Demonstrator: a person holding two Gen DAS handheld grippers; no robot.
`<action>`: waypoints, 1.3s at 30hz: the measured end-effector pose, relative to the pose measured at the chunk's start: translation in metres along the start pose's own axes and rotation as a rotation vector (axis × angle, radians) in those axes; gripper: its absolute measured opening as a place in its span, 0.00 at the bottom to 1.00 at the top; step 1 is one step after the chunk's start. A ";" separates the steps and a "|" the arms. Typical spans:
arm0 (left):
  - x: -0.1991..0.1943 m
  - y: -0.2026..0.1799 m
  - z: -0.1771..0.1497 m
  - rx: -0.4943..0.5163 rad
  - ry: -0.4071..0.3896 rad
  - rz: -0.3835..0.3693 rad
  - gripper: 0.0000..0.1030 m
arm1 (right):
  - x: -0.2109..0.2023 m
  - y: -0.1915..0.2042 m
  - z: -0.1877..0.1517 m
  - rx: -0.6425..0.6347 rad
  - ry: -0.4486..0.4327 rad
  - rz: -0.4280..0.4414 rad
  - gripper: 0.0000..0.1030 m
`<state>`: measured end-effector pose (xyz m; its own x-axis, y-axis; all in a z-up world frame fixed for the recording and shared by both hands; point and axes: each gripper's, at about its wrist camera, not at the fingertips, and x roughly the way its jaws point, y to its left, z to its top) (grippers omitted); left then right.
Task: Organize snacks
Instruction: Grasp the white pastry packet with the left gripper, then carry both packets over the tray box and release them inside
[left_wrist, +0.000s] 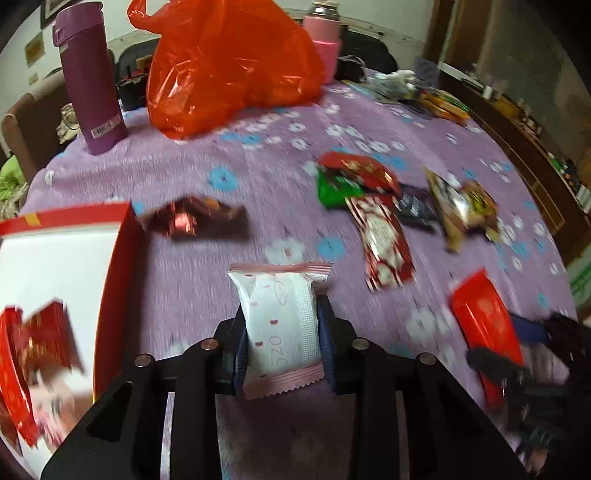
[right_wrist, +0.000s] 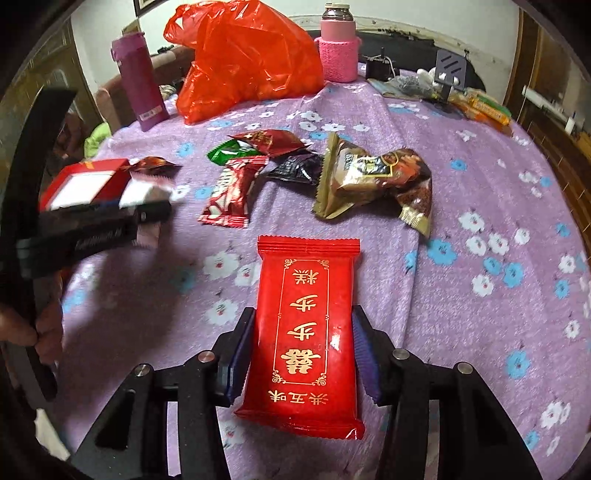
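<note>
Two tools clamped: left tool (left_wrist: 282, 343) w/ 1 white packet (left_wrist: 280, 325), right tool (right_wrist: 301, 354) w/ 1 red packet (right_wrist: 303, 332).

Left wrist view: mounted behind the left gripper (left_wrist: 282, 328), low and close over the purple floral tablecloth (left_wrist: 221, 155), facing the far edge. Right wrist view: likewise behind the right gripper (right_wrist: 301, 354), slightly higher. Both share the orange plastic bag (left_wrist: 229, 62), purple flask (left_wrist: 90, 77) and the loose snack pile (right_wrist: 295, 166).

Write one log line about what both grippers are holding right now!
left gripper: shut on white snack packet | right gripper: shut on red snack packet | red box: beside left gripper
</note>
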<state>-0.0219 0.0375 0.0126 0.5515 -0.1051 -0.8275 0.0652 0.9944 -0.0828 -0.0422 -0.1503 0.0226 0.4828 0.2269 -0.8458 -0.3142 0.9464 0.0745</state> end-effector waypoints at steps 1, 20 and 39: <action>-0.004 0.001 -0.005 -0.003 -0.001 -0.012 0.28 | -0.002 -0.002 -0.001 0.015 0.003 0.027 0.49; -0.118 0.064 -0.076 -0.058 -0.198 0.039 0.29 | -0.029 0.041 0.009 0.094 -0.032 0.458 0.49; -0.198 0.141 -0.120 -0.248 -0.339 0.359 0.29 | -0.008 0.224 0.104 -0.090 -0.039 0.857 0.49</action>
<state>-0.2219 0.1994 0.0981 0.7430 0.2848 -0.6058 -0.3511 0.9363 0.0095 -0.0315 0.0837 0.1008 0.0768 0.8640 -0.4976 -0.6458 0.4234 0.6354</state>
